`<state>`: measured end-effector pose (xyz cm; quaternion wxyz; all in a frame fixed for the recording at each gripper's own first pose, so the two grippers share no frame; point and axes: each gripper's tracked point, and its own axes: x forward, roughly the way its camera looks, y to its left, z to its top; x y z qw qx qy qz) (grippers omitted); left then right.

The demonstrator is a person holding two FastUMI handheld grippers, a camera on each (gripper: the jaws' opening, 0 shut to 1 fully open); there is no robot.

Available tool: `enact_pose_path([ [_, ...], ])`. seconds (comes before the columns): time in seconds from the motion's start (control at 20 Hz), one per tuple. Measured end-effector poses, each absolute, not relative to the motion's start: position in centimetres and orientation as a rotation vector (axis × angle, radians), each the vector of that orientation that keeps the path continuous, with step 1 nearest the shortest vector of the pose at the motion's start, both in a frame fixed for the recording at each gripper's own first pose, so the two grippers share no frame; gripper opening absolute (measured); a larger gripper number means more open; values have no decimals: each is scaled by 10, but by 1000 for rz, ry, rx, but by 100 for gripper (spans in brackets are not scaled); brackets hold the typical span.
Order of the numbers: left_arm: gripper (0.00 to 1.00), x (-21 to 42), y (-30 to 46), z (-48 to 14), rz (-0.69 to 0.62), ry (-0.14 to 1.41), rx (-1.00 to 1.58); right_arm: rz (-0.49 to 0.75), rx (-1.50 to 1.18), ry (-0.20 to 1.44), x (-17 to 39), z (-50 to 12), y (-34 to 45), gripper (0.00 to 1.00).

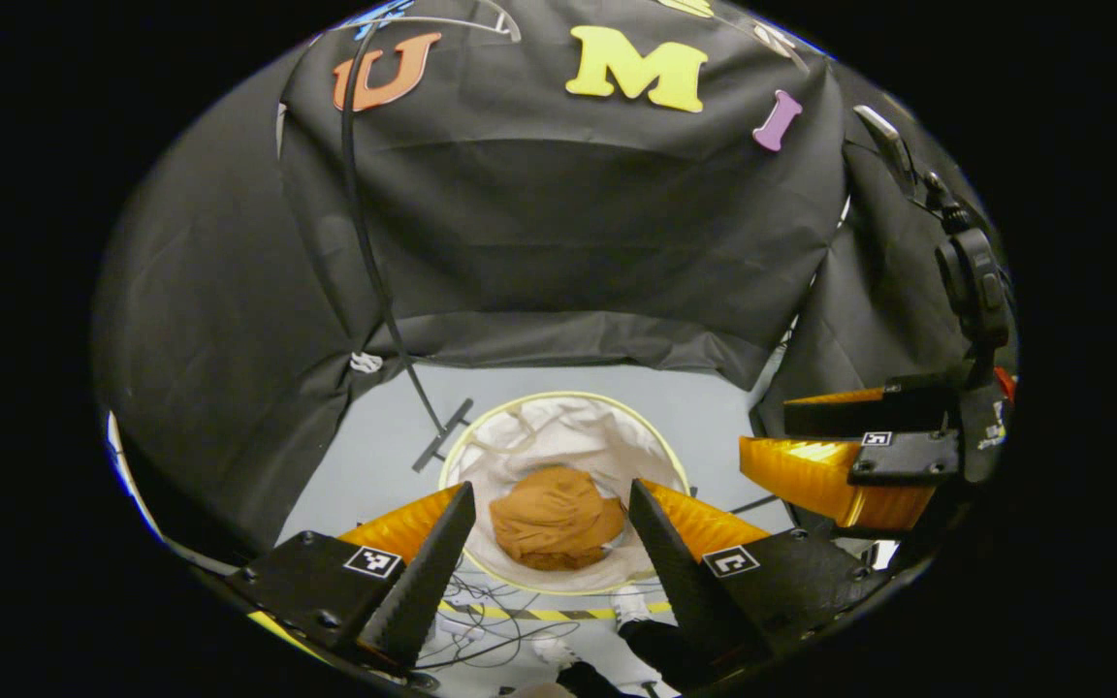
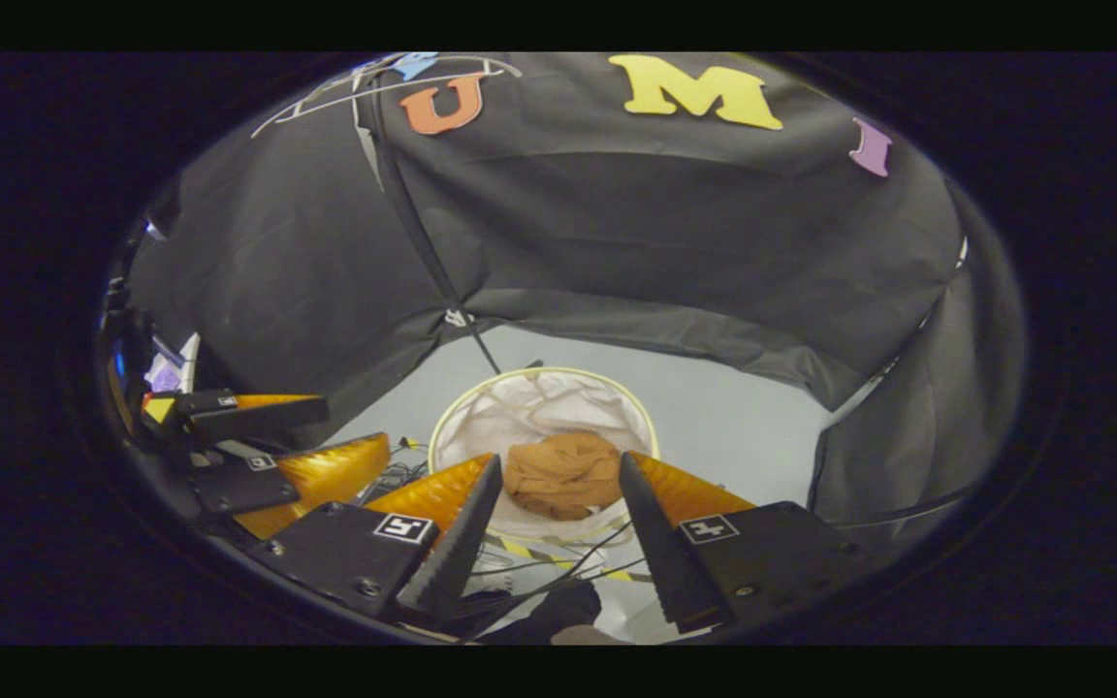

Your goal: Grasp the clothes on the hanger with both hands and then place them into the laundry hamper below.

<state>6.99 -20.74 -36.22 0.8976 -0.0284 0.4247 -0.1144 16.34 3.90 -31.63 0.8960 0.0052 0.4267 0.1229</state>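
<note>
A crumpled brown garment [image 1: 556,528] lies inside the round white laundry hamper [image 1: 481,441] on the grey floor; the right gripper view shows the same garment [image 2: 561,475] in the hamper [image 2: 481,407]. My left gripper [image 1: 551,499] hangs above the hamper, open and holding nothing. Over the same hamper my right gripper [image 2: 558,470] is also open and empty. In the left gripper view the right gripper [image 1: 840,465] appears at the right; in the right gripper view the left gripper [image 2: 268,436] appears at the left. A bare wire hanger [image 2: 394,82] hangs at the top on a thin black pole [image 1: 365,242].
Black cloth walls close in the booth on all sides. The pole's black foot [image 1: 442,436] rests by the hamper's left rim. Loose cables [image 1: 491,620] and yellow-black tape [image 1: 539,613] lie on the floor in front of the hamper, beside a person's shoe [image 1: 631,606].
</note>
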Motion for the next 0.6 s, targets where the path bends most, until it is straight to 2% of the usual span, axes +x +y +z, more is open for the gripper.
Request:
enact_pose_path([
  [0.1, 100, 71, -194, -337, -226, 819, -50, 235, 0, 822, 160, -289, 37, 78],
  [0.25, 97, 76, -172, -282, -220, 681, -23, 185, -19, 670, 151, -224, 28, 78],
  [0.3, 92, 74, -166, -257, -219, 632, -14, 166, -30, 611, 147, -199, 25, 78],
  [0.35, 97, 72, -160, -231, -218, 580, -6, 146, -40, 556, 139, -173, 24, 78],
  [0.45, 100, 67, -148, -182, -214, 481, 6, 116, -45, 439, 119, -115, 20, 78],
  [0.55, 97, 52, -142, -142, -221, 392, 16, 93, -33, 336, 99, -66, 23, 84],
  [0.6, 92, 48, -138, -123, -222, 346, 27, 76, -30, 297, 91, -41, 23, 92],
])
